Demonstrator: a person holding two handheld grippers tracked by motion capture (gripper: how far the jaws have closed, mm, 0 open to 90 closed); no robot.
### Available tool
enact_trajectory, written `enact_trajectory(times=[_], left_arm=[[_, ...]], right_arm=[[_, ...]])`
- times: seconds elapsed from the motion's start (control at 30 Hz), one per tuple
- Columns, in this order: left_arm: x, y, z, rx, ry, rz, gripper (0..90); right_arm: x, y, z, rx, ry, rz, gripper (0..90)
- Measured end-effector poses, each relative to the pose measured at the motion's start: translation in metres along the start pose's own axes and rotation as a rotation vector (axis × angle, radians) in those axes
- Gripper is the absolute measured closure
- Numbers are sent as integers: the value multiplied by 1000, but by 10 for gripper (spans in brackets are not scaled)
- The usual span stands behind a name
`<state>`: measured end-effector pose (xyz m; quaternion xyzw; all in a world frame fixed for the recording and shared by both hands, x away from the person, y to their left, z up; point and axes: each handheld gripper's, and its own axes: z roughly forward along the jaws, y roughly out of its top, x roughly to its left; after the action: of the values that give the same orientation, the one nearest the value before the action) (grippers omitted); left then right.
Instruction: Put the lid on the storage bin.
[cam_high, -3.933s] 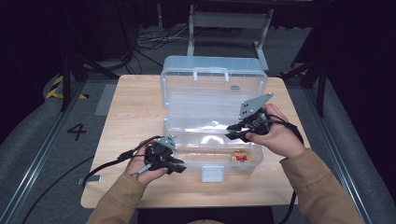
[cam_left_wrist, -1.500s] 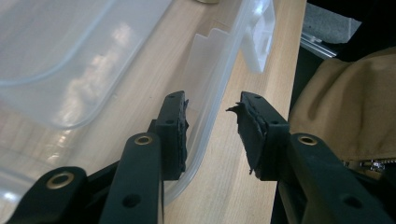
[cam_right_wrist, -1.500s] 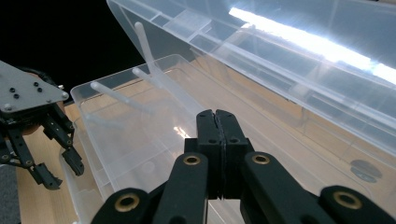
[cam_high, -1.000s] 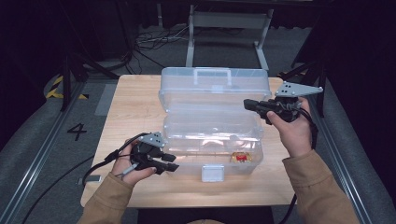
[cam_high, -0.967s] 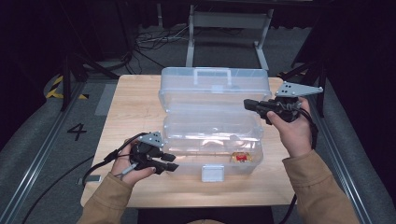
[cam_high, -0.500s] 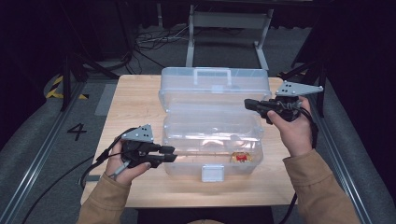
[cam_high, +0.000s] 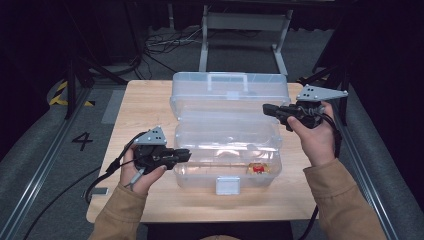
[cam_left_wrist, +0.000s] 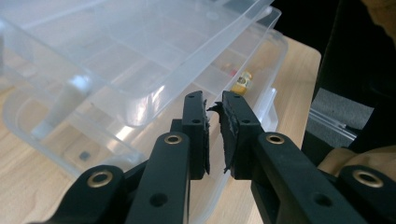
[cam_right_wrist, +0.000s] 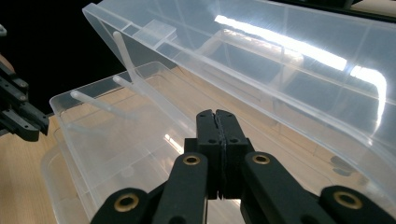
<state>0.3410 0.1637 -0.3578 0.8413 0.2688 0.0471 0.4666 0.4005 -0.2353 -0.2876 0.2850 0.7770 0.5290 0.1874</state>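
A clear plastic toolbox (cam_high: 200, 176) stands open on the wooden table (cam_high: 145, 107), its lid (cam_high: 230, 90) tipped back and a clear tray (cam_high: 225, 131) raised over the base. A small red and yellow piece (cam_high: 257, 169) lies in the base's front right corner, also in the left gripper view (cam_left_wrist: 243, 81). My left gripper (cam_high: 187, 154) points at the box's left end. Its jaws (cam_left_wrist: 214, 100) have just been closing; a narrow gap is left with nothing in it. My right gripper (cam_high: 265, 107) is shut and empty at the tray's right end (cam_right_wrist: 215, 114).
A white latch (cam_high: 227, 186) hangs on the box's front wall. Bare tabletop lies to the left of the box and along the front edge. Metal frame legs (cam_high: 205, 40) and cables stand on the floor beyond the table. Cables trail from both grippers.
My left gripper has rolled upright, so its grey plate faces up, and has shifted slightly toward the box with its jaws narrower. My right gripper has kept still since one second ago.
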Motion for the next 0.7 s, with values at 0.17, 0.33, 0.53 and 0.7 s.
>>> enact_trajectory(times=[0.17,0.33,0.53,0.7], left_arm=[[1,-1,5,50,6,-8,808],[1,-2,6,60,20,-20,806],[0,0,-3,-36,53,-6,794],[1,0,-5,-62,68,-18,798]], right_arm=[[-2,1,-1,-10,-3,7,900],[-2,2,-2,-16,-7,10,899],[-4,2,-3,-21,-16,15,899],[-6,2,-3,-17,-21,19,899]])
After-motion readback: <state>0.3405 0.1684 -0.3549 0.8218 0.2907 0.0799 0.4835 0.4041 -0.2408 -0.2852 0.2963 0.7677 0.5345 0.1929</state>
